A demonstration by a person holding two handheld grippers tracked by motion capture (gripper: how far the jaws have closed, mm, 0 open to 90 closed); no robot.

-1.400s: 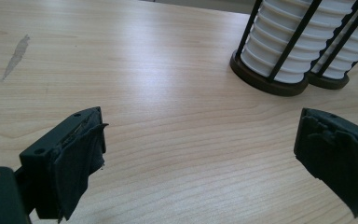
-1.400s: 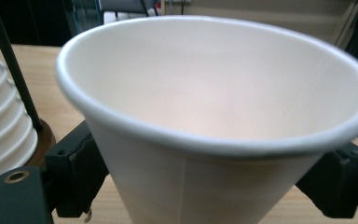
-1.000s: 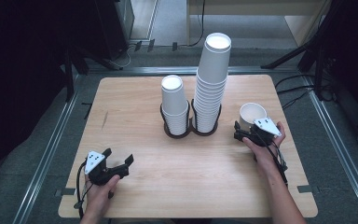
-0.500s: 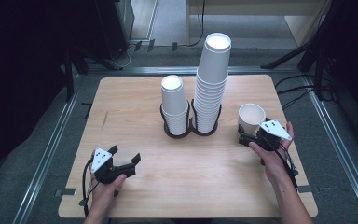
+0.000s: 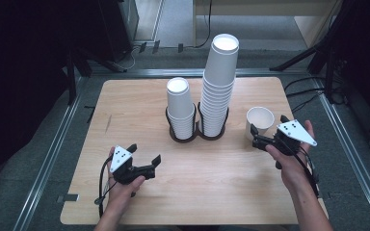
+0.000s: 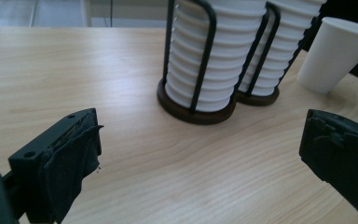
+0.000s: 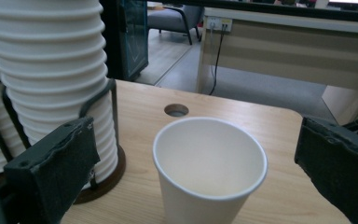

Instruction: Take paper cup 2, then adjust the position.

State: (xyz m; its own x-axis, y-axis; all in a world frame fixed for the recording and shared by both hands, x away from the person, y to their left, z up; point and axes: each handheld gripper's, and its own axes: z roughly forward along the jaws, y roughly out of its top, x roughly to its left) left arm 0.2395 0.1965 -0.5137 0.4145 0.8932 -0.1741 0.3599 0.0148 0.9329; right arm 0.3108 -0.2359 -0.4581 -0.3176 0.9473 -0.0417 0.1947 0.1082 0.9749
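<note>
A single white paper cup [image 5: 259, 121] stands upright on the wooden table [image 5: 125, 110], right of a black wire holder [image 5: 197, 137]. The holder carries a short cup stack [image 5: 180, 108] and a tall cup stack [image 5: 218, 82]. My right gripper [image 5: 268, 126] is open just behind the cup. In the right gripper view the cup [image 7: 209, 172] sits between the wide jaws, untouched, and the tall stack [image 7: 51, 60] is at left. My left gripper [image 5: 144, 153] hovers open at the front left; its jaws have just been opening, with nothing between them. It faces the stacks [image 6: 205, 60] and the cup [image 6: 335, 53].
Metal rails [image 5: 53, 154] frame the table on both sides, and cables [image 5: 313, 91] lie on the floor at the right. A round hole [image 7: 176, 110] is cut in the tabletop beyond the cup. Bare wood lies along the front of the table.
The right gripper has drawn back from the cup toward the right and risen; the cup stays put. The left gripper has moved right and forward, and its jaws stand wider.
</note>
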